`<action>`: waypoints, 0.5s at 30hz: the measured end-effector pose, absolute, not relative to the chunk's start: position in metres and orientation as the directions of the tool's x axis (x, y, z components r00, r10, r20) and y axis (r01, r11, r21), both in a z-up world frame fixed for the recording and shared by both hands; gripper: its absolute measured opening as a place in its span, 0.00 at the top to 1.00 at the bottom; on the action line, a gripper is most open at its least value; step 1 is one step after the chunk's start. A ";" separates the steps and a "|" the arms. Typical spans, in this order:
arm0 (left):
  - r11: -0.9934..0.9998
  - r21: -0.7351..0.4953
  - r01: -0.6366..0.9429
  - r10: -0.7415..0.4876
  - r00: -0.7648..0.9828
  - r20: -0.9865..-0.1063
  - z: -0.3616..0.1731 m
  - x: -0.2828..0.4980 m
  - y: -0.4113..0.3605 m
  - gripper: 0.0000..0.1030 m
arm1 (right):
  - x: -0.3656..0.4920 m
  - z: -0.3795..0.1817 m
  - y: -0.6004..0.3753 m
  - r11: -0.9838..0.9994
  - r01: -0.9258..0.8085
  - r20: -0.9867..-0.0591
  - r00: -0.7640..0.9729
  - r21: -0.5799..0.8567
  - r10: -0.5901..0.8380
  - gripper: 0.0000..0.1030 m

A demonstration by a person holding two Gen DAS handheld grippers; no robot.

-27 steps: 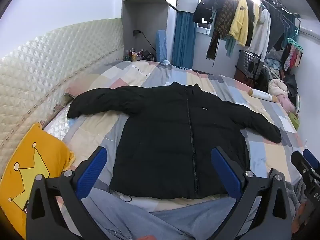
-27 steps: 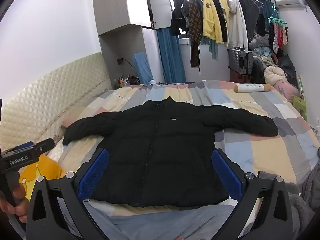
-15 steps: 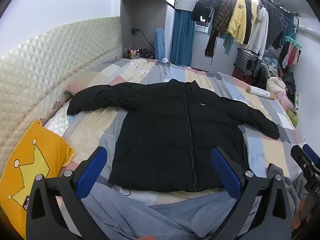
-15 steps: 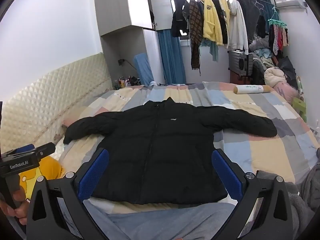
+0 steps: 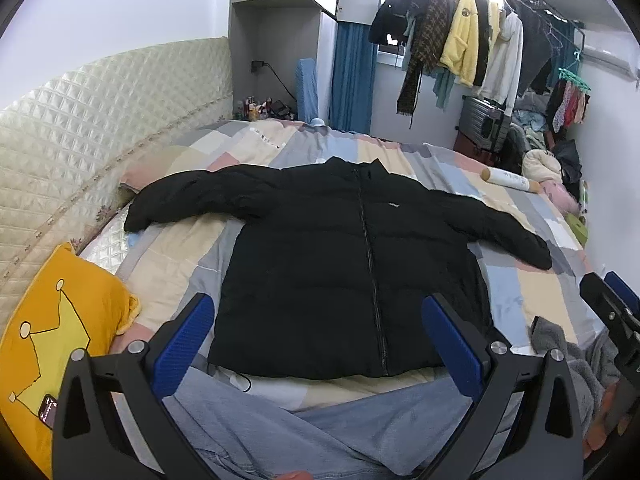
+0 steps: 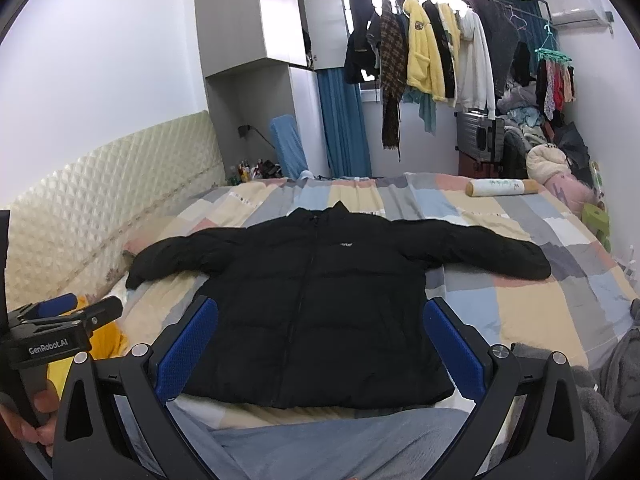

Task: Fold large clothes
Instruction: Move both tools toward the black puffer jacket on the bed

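Note:
A black puffer jacket (image 5: 352, 264) lies flat and zipped on the patchwork bed, front up, both sleeves spread out sideways; it also shows in the right wrist view (image 6: 320, 300). My left gripper (image 5: 320, 336) is open and empty, held above the jacket's hem at the near edge of the bed. My right gripper (image 6: 318, 340) is open and empty too, over the hem. The left gripper also shows at the left edge of the right wrist view (image 6: 60, 320), and the right gripper at the right edge of the left wrist view (image 5: 612, 304).
A yellow crown cushion (image 5: 56, 328) lies at the left by the quilted headboard (image 5: 80, 128). A white roll (image 6: 500, 189) lies on the far right of the bed (image 6: 540, 312). Grey fabric (image 5: 568, 352) is heaped at the near right. Clothes hang on a rack (image 6: 432, 60) behind.
Both grippers have drawn back and risen a little, so the jacket sits slightly farther off in both views. The jacket has not moved.

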State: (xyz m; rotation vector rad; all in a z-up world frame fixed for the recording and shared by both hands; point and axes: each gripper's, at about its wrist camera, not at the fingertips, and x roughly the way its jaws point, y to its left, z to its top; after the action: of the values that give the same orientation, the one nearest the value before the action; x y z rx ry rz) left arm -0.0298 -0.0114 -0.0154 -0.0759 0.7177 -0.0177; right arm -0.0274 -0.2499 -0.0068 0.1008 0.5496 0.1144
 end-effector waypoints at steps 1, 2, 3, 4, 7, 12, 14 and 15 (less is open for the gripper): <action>0.998 -0.057 -0.015 -0.026 0.758 -0.652 -0.017 -0.030 -0.015 0.00 | -0.028 -0.010 -0.249 0.989 -0.082 -0.517 0.845 0.127 0.136 0.00; 0.999 -0.040 -0.013 -0.016 0.762 -0.648 -0.019 -0.031 -0.017 0.00 | -0.028 -0.014 -0.250 0.988 -0.084 -0.519 0.844 0.127 0.139 0.00; 0.999 -0.036 -0.005 -0.019 0.764 -0.645 -0.020 -0.031 -0.019 0.00 | -0.028 -0.017 -0.249 0.988 -0.085 -0.520 0.843 0.126 0.138 0.00; 0.999 -0.042 0.004 -0.030 0.766 -0.642 -0.022 -0.032 -0.021 0.00 | -0.028 -0.020 -0.249 0.989 -0.082 -0.525 0.840 0.124 0.136 0.00; 0.999 -0.046 0.001 -0.030 0.774 -0.633 -0.027 -0.031 -0.024 0.00 | -0.027 -0.027 -0.250 0.989 -0.082 -0.530 0.837 0.124 0.136 0.00; 0.998 -0.059 0.002 -0.038 0.775 -0.631 -0.036 -0.026 -0.027 0.00 | -0.024 -0.041 -0.252 0.989 -0.085 -0.543 0.828 0.123 0.139 0.00; 0.998 -0.058 -0.011 -0.028 0.783 -0.621 -0.041 -0.024 -0.028 0.00 | -0.021 -0.048 -0.253 0.989 -0.090 -0.546 0.826 0.121 0.142 0.00; 0.998 -0.060 -0.014 -0.026 0.784 -0.620 -0.044 -0.023 -0.028 0.00 | -0.020 -0.051 -0.253 0.989 -0.090 -0.547 0.825 0.121 0.142 0.00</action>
State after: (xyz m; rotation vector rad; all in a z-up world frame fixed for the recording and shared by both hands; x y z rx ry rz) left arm -0.0228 -0.0276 -0.0437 -0.0624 0.6691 -0.0065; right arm -0.0199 -0.2528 -0.0506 0.0913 0.5877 0.1231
